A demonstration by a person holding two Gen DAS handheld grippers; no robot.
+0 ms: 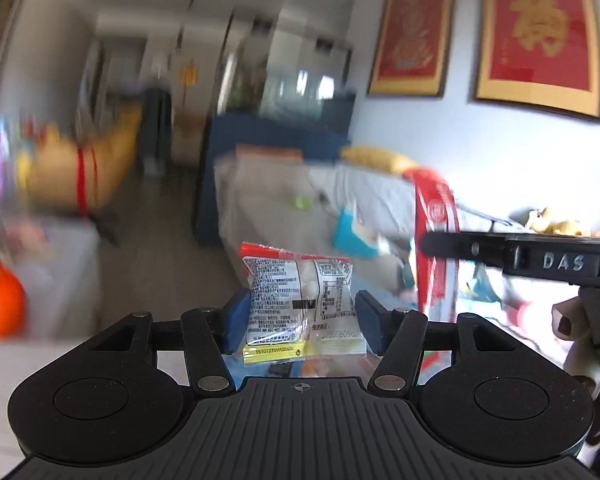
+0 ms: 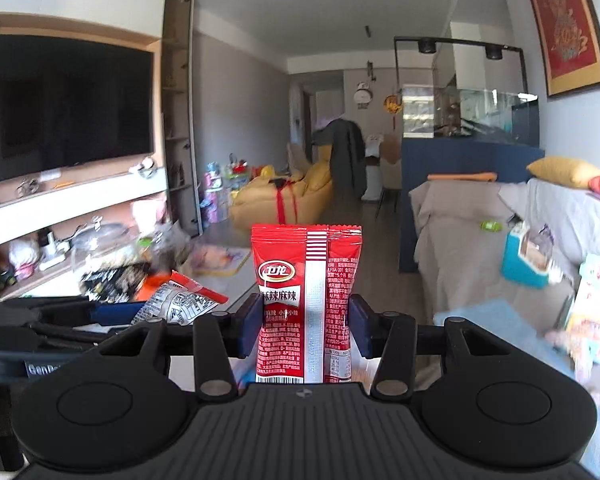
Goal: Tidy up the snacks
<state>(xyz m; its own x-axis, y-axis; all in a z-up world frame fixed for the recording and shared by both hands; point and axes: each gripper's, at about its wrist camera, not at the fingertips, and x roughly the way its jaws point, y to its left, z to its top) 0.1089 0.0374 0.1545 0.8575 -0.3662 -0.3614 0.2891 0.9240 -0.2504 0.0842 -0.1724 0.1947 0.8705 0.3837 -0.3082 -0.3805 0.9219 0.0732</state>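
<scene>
The left gripper (image 1: 302, 316) grips a clear snack packet (image 1: 300, 304) upright. The right gripper (image 2: 305, 326) clamps a red snack pouch (image 2: 306, 304), also upright. I cannot tell of any container for them.

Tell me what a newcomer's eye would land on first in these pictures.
First, the tall red snack packet standing upright in the right claw, dead centre of the right wrist view. Next, the clear snack packet with a red top edge in the left claw, and the red-and-gold framed calligraphy on the wall.

dark tv (image 2: 66, 104) on left wall, grey sofa (image 2: 460, 224), framed red art (image 1: 540, 32)
</scene>
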